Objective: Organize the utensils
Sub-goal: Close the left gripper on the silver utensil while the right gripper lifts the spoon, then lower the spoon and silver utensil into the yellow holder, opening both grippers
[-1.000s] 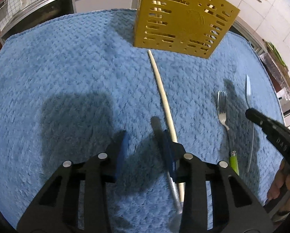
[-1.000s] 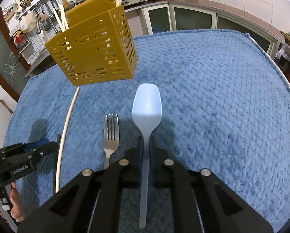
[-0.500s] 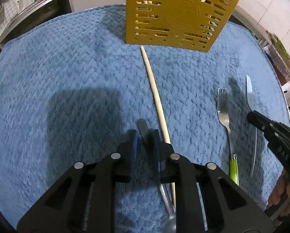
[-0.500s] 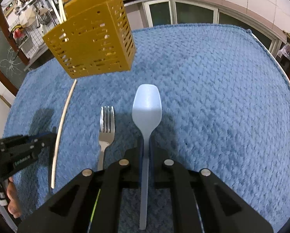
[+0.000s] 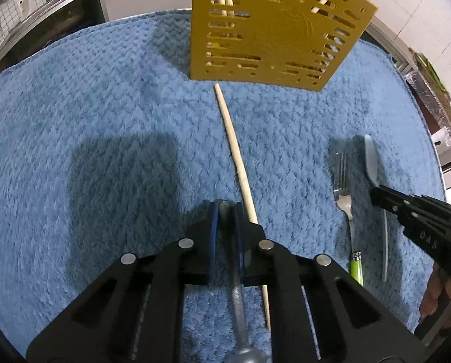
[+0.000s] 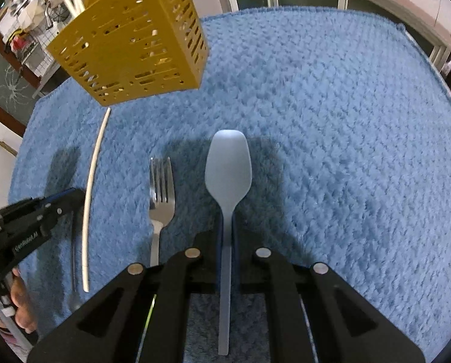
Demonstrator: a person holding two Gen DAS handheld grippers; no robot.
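On the worktop's thick blue textured cloth (image 6: 331, 115), the right tool (image 6: 227, 227) was clamped on the slim handle of a pale blue plastic spoon (image 6: 228, 169), whose bowl pointed toward twelve o'clock beyond the fingertips. A steel fork with a green handle tip (image 6: 162, 196) lay on the cloth just beside the spoon at its nine o'clock, tines toward twelve. Farther toward nine o'clock a long pale wooden chopstick (image 6: 94, 181) lay nearly parallel to them. The yellow slotted plastic utensil holder (image 6: 134, 45) stood at about eleven o'clock, with pale sticks rising from its top.

In the left wrist view, the left tool (image 5: 225, 211) was pressed shut around the handle of a grey metal utensil (image 5: 239, 299), whose rounded end lay at six o'clock under the camera; what kind of utensil it was could not be told. The chopstick ran just beside that tool at its three o'clock, reaching toward the holder at twelve.
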